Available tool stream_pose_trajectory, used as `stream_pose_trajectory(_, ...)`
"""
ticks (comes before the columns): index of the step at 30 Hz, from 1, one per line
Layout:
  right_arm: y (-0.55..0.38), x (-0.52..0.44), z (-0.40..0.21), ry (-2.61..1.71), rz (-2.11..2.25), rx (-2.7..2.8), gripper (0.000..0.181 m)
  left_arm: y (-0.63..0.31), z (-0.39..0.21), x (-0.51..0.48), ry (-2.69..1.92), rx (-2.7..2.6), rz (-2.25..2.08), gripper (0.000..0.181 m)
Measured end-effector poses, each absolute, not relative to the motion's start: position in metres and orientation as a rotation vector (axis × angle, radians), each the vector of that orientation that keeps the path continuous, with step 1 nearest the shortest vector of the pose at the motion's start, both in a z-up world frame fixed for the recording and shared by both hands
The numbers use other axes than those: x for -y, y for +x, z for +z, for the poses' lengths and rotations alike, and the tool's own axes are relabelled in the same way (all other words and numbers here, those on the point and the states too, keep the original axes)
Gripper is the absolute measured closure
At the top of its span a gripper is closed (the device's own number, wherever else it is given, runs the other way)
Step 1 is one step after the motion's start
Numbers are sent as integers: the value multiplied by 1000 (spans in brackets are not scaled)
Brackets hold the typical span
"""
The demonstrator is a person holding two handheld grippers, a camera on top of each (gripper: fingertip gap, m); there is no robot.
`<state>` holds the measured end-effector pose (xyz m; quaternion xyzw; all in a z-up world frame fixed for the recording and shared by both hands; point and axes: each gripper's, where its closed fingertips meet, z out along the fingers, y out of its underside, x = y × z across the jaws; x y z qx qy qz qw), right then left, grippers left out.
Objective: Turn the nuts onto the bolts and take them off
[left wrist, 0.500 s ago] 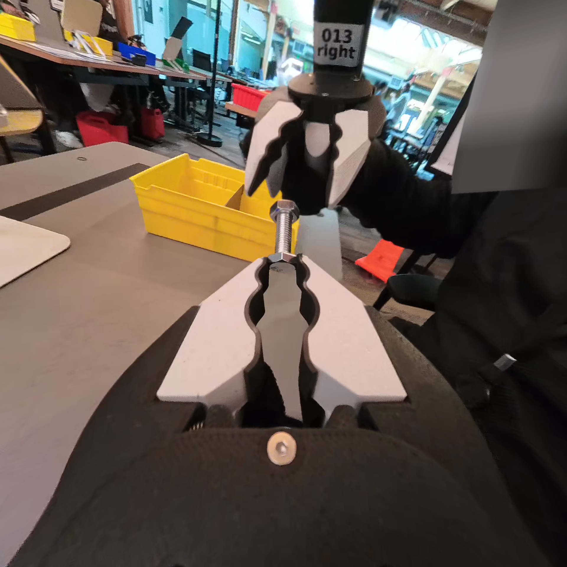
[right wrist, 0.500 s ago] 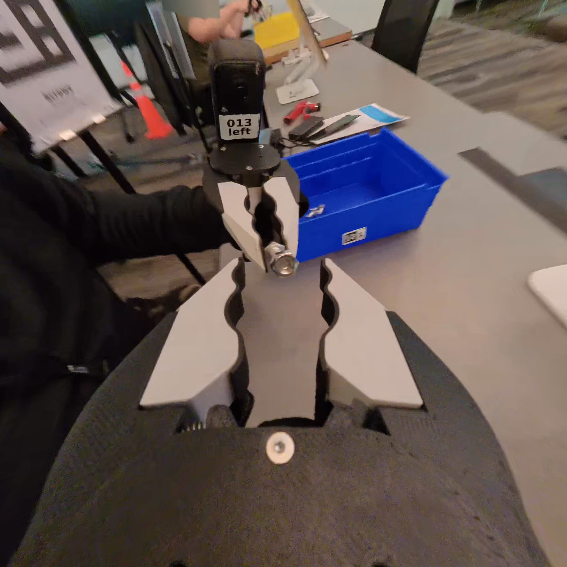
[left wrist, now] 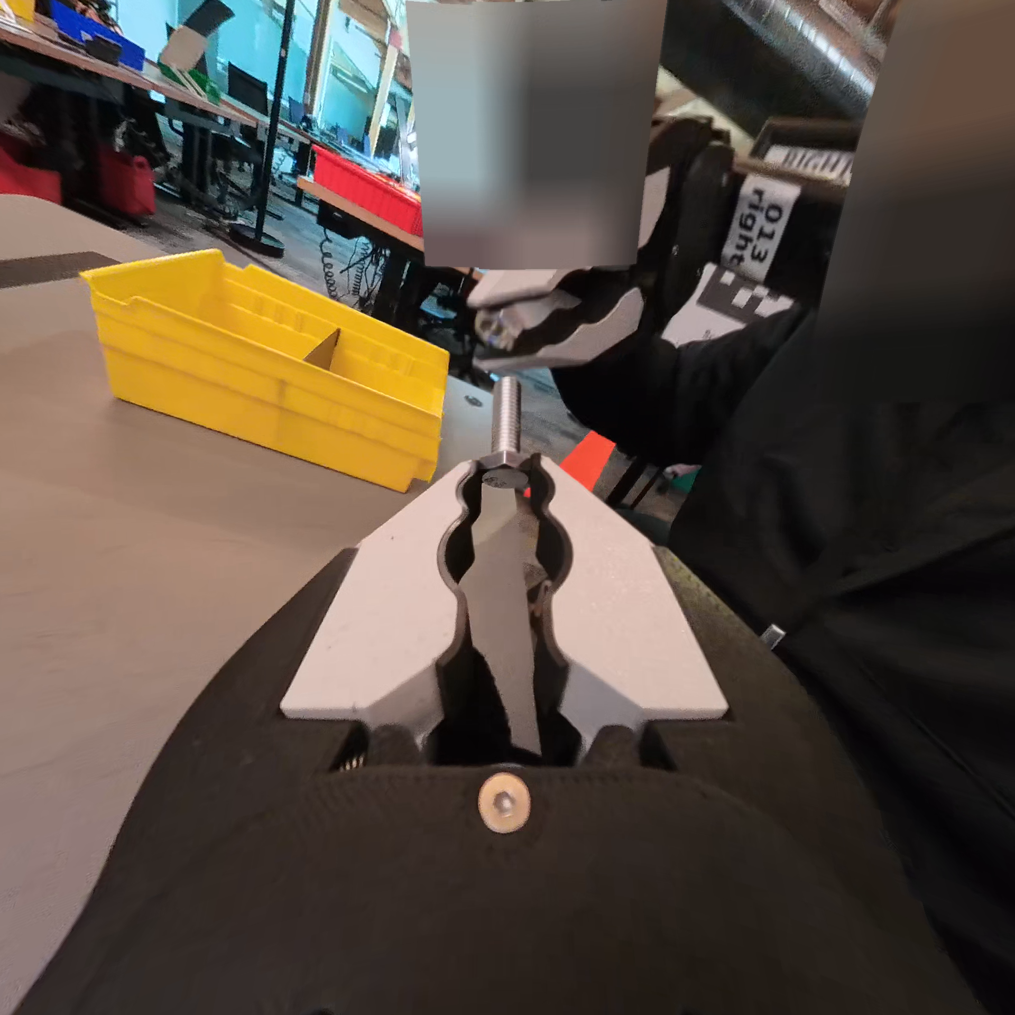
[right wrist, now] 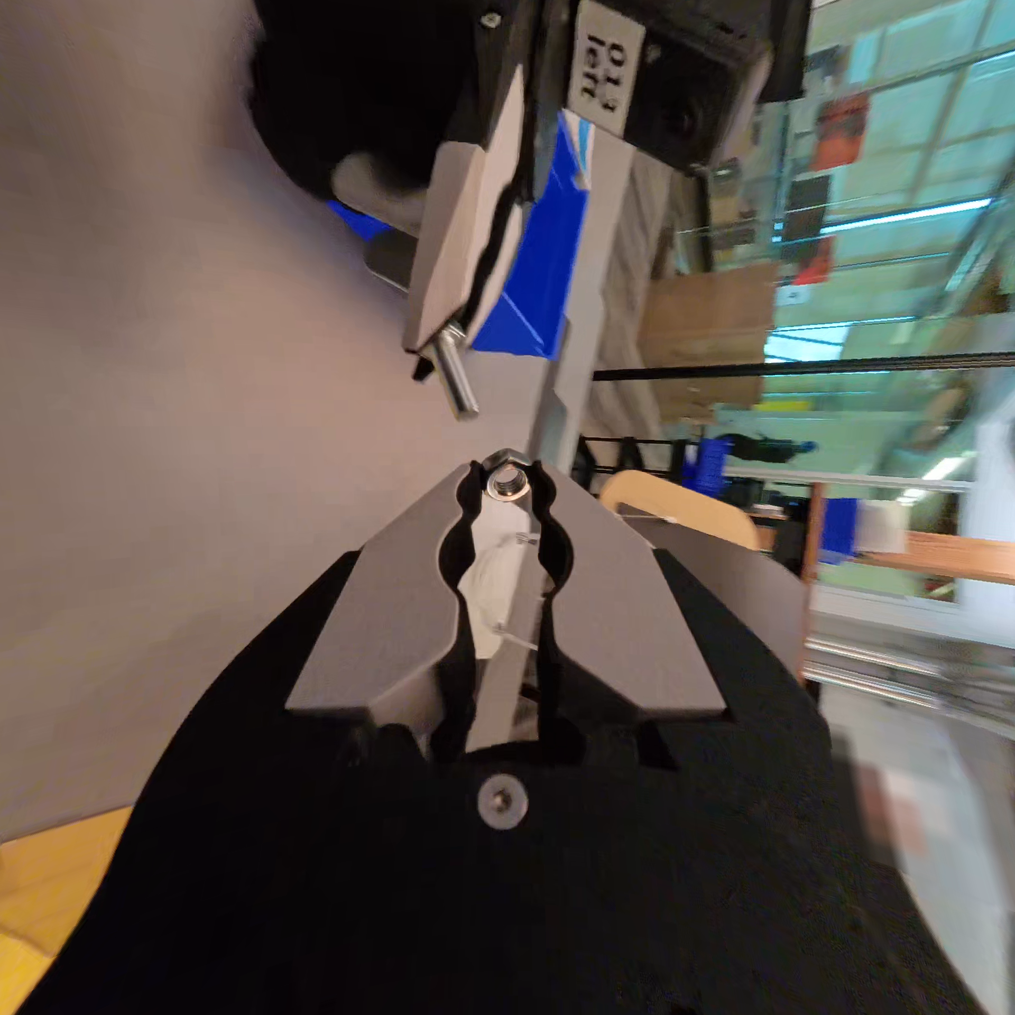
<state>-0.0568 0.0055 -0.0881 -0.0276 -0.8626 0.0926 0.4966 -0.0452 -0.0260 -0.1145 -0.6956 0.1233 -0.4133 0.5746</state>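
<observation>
Grey tabletop (left wrist: 165, 549) in a workshop room is recorded, with benches and red bins far behind. One bolt (left wrist: 506, 412) is seen, steel and threaded, judged stiff, fairly light and slippery on its smooth faces. It is held by its hex head at the tips of the left gripper (left wrist: 504, 477), whose fingers (left wrist: 395, 604) are drawn nearly together on that head; the shank points away, clear of the tabletop. The head flats are judged the right place to hold, since the thread must stay free.

One nut (right wrist: 506, 483) is counted, small, hard and easily dropped. It is pinched across its flats at the tips of the right gripper (right wrist: 505, 479), the fingers closed to the nut's width, bore facing the camera. In the right wrist view the bolt's free end lies near the nut but apart from it; the nut is judged off the bolt.

One yellow bin (left wrist: 263, 362) stands on the tabletop to the far left of the bolt, with a divider inside. One blue bin (right wrist: 538, 263) is partly seen behind the left gripper.
</observation>
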Motion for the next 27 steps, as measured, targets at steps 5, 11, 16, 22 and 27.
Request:
stream_pose_trajectory(5, -48, -57, -67, -427, 355, 2050, 166, -59, -113, 26, -1659, -278, -864, 166)
stream_pose_trajectory(11, 29, -202, -138, -1319, 317, 2015, 165, -63, -119, 25, -1713, -319, -764, 165)
stream_pose_trajectory(16, 103, -254, -223, -1769, 220, 2050, 165, -62, -122, 21, -1716, -303, -769, 165)
stream_pose_trajectory(22, 113, -261, -291, -1888, 162, 2172, 165, -58, -124, 17, -1734, -310, -749, 165)
stream_pose_trajectory(27, 112, -260, -313, -1927, 157, 2229, 147, -55, -126, 16, -1745, -309, -747, 165)
